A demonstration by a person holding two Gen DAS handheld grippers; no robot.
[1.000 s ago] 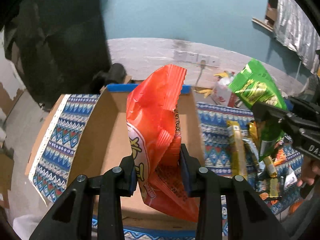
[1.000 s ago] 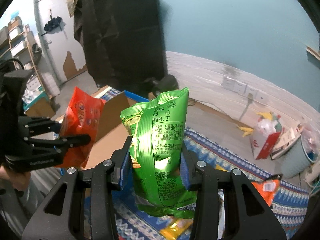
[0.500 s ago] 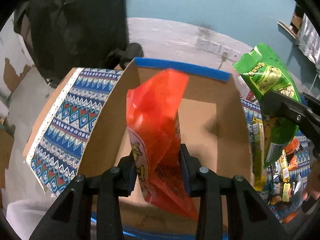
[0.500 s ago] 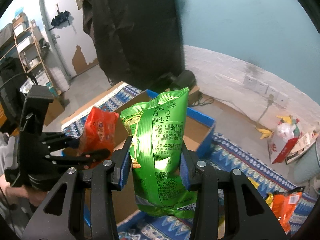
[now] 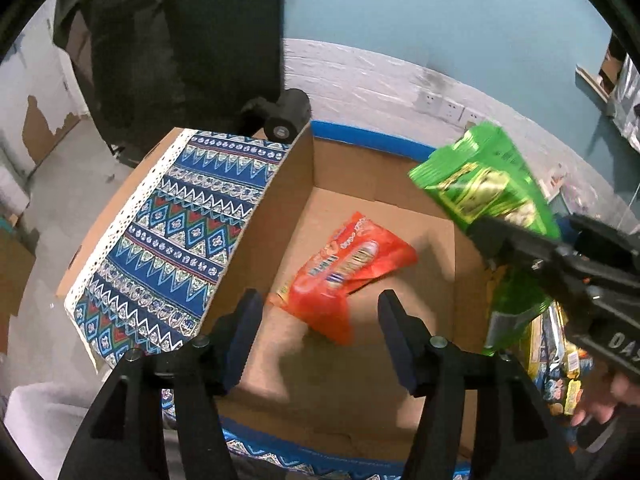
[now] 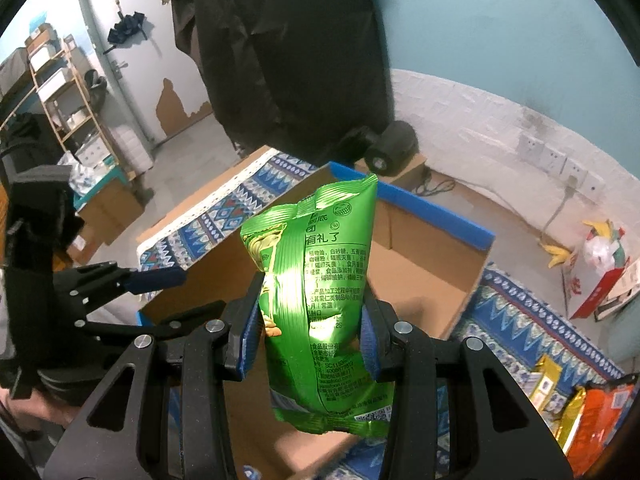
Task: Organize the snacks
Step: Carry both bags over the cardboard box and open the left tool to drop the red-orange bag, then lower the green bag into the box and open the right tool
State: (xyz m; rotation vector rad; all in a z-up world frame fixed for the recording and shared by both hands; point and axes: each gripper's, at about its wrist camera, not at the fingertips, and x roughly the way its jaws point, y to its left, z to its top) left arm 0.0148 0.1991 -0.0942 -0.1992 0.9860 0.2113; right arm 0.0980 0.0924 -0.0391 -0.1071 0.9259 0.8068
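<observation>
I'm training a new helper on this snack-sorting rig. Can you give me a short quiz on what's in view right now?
1. True or false: the left claw is clamped on the orange snack bag.
2. What does the right claw hold? A) yellow bar B) green snack bag C) nothing
3. Fill in: the orange snack bag lies inside the ____.

Key
1. False. Its jaws have just been opening; the bag lies loose beyond them on the box floor.
2. B, the green snack bag.
3. cardboard box.
</observation>
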